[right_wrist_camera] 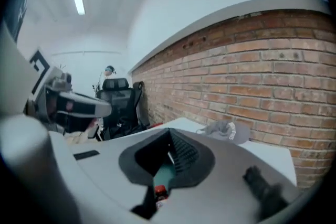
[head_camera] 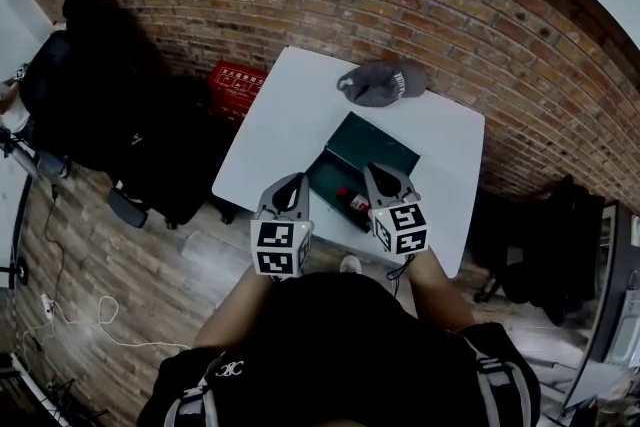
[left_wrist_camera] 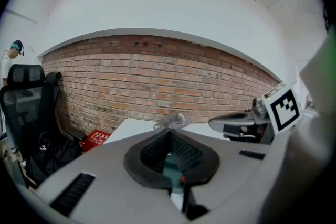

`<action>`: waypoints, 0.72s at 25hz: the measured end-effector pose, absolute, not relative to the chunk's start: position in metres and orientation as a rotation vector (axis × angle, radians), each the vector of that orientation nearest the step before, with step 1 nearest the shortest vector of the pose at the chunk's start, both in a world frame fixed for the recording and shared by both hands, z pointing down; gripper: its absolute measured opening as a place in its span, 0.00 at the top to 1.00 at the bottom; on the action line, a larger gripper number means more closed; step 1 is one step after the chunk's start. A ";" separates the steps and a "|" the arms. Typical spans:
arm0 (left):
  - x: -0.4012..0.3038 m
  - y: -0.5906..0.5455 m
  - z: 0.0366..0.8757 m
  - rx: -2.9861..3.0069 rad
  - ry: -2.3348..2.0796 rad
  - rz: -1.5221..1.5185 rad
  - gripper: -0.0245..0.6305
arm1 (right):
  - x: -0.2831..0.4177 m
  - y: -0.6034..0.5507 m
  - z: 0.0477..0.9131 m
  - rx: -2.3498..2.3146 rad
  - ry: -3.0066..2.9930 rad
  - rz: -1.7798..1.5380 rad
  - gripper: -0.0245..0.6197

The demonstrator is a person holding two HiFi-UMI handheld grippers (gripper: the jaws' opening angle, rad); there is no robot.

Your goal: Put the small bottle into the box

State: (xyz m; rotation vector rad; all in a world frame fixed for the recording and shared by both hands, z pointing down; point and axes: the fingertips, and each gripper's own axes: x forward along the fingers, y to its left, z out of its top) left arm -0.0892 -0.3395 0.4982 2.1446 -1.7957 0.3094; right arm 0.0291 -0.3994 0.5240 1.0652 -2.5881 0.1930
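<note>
Both grippers hang above the white table (head_camera: 300, 105). On my left gripper (left_wrist_camera: 169, 131) the jaws are pressed together with nothing between them. My right gripper (right_wrist_camera: 169, 136) is the same, jaws closed tight and empty. Below them the green box (head_camera: 372, 147) lies open. The bottle (head_camera: 351, 203), red-topped, lies at the box's near edge beneath my right gripper, inside or just beside it, I can't tell which. A grey hat (head_camera: 381, 82) sits at the table's far side.

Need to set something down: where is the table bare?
Bare: the table left of the green box and grey cap, and the strip between the box and the right edge. Crowded: the near middle, around the box and small bottle.
</note>
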 end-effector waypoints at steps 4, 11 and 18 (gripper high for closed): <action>-0.081 -0.345 0.490 2.192 -1.782 0.306 0.95 | 0.045 -0.401 0.481 1.223 -2.658 0.110 0.92; -0.070 -0.355 0.472 2.263 -1.784 0.261 0.95 | 0.083 -0.389 0.439 1.508 -2.684 0.013 0.92; -0.056 -0.365 0.466 2.329 -1.734 0.254 0.95 | 0.107 -0.382 0.448 1.647 -2.618 0.062 0.92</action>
